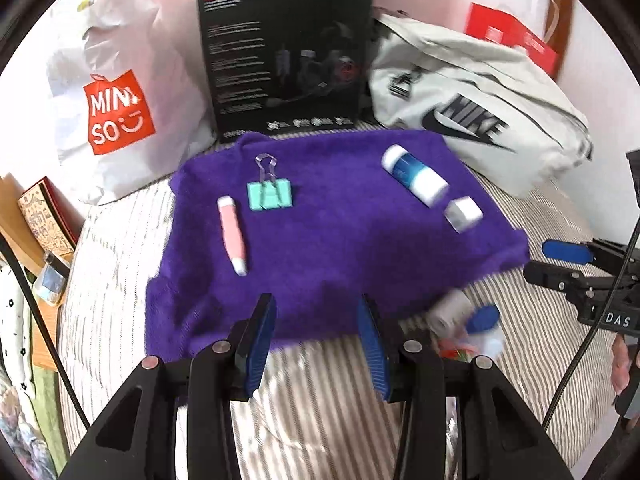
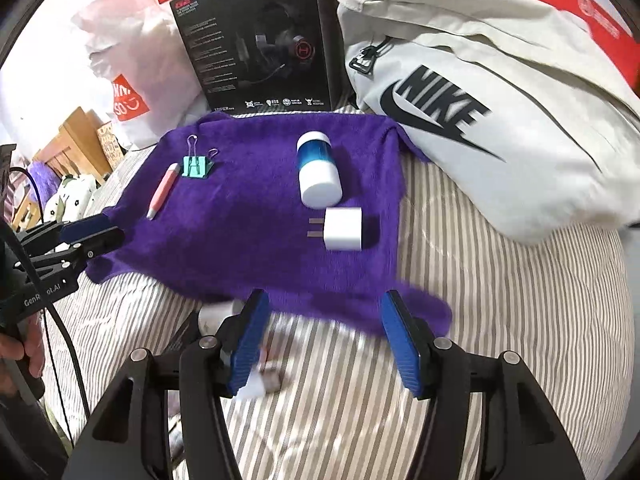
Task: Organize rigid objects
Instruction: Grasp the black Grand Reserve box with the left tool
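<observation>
Both my left gripper and right gripper hang released, grasping nothing; ahead on the purple towel lie pen, binder clip, bottle, charger; blurred bits beneath my fingers look unsorted.

bed: striped cover | wall: white (bright) | wooden furniture

On one purple towel lie four small things: one pink pen-shaped item, one teal binder clip, one blue-and-white bottle and one white plug adapter. Behind stand one black headset box, one white Miniso bag and one grey Nike bag. Two grippers show.
</observation>
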`<state>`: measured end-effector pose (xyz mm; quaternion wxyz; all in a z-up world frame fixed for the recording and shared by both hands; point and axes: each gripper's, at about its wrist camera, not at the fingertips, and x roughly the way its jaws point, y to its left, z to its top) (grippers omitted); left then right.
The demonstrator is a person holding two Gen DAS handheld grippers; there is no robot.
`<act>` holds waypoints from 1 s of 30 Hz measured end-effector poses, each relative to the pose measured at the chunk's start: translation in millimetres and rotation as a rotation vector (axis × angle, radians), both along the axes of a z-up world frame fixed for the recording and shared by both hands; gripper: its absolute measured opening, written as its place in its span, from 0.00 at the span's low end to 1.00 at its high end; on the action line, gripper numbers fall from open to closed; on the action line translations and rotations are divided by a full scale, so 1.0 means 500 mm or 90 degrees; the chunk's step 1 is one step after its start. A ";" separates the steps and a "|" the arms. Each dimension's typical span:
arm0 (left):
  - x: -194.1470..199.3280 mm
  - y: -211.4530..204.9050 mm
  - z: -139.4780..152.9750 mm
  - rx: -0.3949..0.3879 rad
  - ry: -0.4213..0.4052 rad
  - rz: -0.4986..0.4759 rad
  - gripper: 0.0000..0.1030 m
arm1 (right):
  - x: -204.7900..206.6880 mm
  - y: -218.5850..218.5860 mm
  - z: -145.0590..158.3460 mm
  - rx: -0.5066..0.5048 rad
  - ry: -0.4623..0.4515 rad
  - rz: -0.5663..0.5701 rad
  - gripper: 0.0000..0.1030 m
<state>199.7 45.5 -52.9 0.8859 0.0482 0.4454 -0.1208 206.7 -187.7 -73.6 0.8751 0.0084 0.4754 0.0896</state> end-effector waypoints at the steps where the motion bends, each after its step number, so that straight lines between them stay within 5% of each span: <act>1: -0.014 -0.004 -0.003 0.002 0.000 -0.004 0.39 | -0.014 -0.002 0.000 0.004 0.001 -0.004 0.57; 16: -0.195 -0.054 -0.062 -0.028 0.037 -0.083 0.41 | -0.160 -0.049 -0.014 0.032 -0.006 -0.066 0.57; 23: -0.240 -0.094 -0.081 -0.041 0.047 -0.115 0.50 | -0.210 -0.093 -0.004 0.031 -0.016 -0.097 0.58; 30: -0.255 -0.138 -0.119 0.015 0.052 -0.126 0.50 | -0.237 -0.126 0.008 0.047 -0.024 -0.117 0.59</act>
